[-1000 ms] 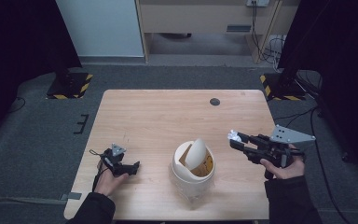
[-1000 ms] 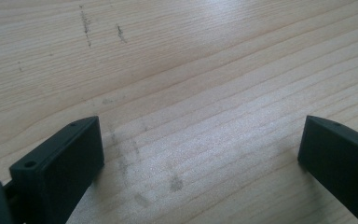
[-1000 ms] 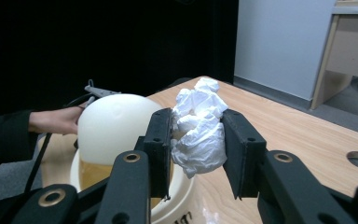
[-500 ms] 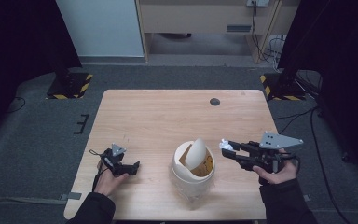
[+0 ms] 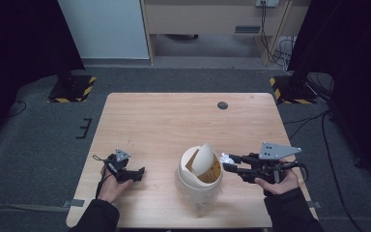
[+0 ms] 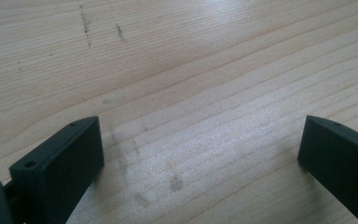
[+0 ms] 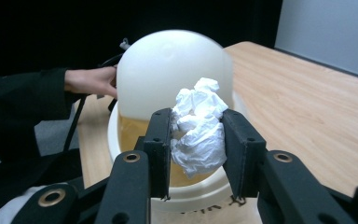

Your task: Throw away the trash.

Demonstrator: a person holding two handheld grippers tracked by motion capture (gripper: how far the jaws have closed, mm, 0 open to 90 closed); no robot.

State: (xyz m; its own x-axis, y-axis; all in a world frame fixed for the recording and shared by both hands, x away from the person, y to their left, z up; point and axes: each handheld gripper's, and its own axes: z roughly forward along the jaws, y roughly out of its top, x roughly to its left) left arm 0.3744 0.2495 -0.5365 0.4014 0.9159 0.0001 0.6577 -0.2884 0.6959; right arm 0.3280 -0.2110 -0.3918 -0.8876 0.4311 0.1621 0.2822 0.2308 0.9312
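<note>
We have the crumpled paper wad [image 7: 198, 126] pinched in our right claw [image 7: 196, 144] at the bin [image 5: 200, 181] rim, seemingly unreleased; left claw [image 6: 200, 158] rests wide, empty.

White crumpled paper [image 7: 199, 126] between black tool [image 7: 198, 154] jaws. Cream bin [image 5: 199, 181], amber-tinted interior. Pale wood-grain table [image 5: 164, 125]; yellow-and-black striped stand bases [image 5: 72, 89] on grey floor [image 5: 38, 140].

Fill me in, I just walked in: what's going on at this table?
A person is throwing away rubbish with two handheld grippers. The right gripper is clamped on a crumpled white paper wad at the rim of a small cream bin whose swing lid is tipped open. The left gripper rests open on the wooden table.
</note>
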